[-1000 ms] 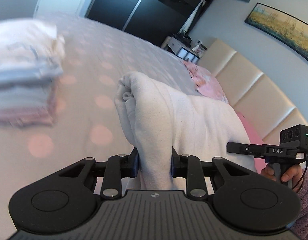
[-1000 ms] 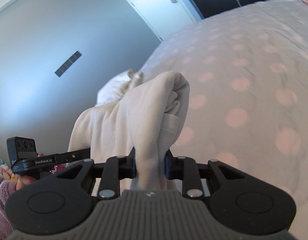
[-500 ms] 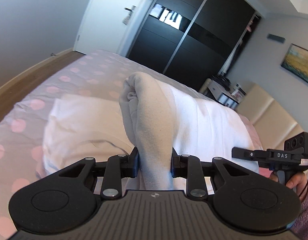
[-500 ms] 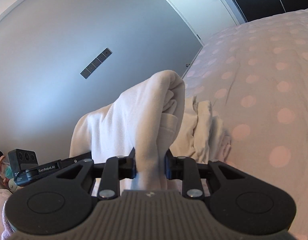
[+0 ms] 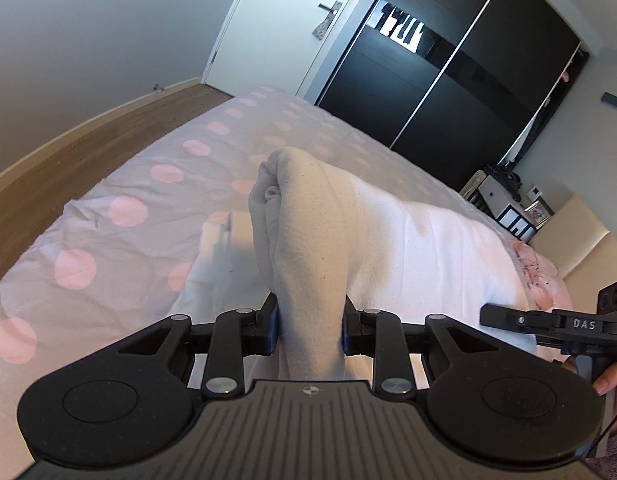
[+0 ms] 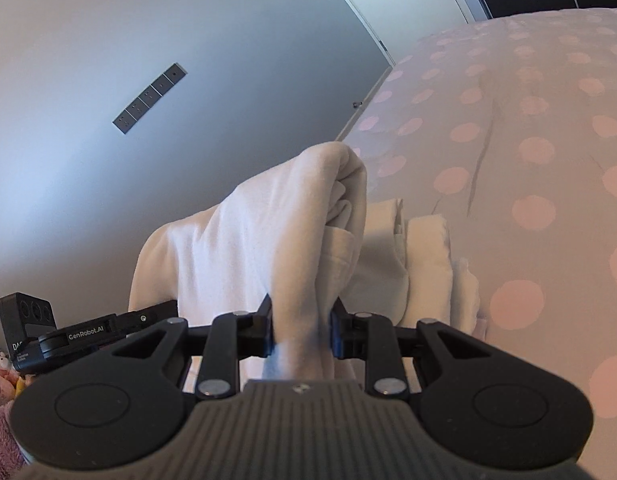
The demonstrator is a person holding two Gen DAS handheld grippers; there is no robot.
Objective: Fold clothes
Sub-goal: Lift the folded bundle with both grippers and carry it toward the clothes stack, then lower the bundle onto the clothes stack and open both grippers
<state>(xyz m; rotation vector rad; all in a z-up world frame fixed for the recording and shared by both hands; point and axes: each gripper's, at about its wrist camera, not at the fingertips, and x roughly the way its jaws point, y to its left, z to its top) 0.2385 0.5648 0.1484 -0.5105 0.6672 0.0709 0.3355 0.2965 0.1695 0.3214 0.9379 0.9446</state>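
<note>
Gripping opposite ends of a cream-white fleece garment (image 5: pixel 408 240), the black left gripper (image 5: pixel 310 330) and black right gripper (image 6: pixel 300 330) are each clamped tight on a bunched fold of the cloth. The garment hangs stretched between them, held up over a bed with a pale lilac cover dotted in pink (image 5: pixel 120 240), and its lower part trails onto the cover. A glossy black sliding wardrobe (image 5: pixel 448 80) and a white door (image 5: pixel 276 28) stand beyond.
</note>
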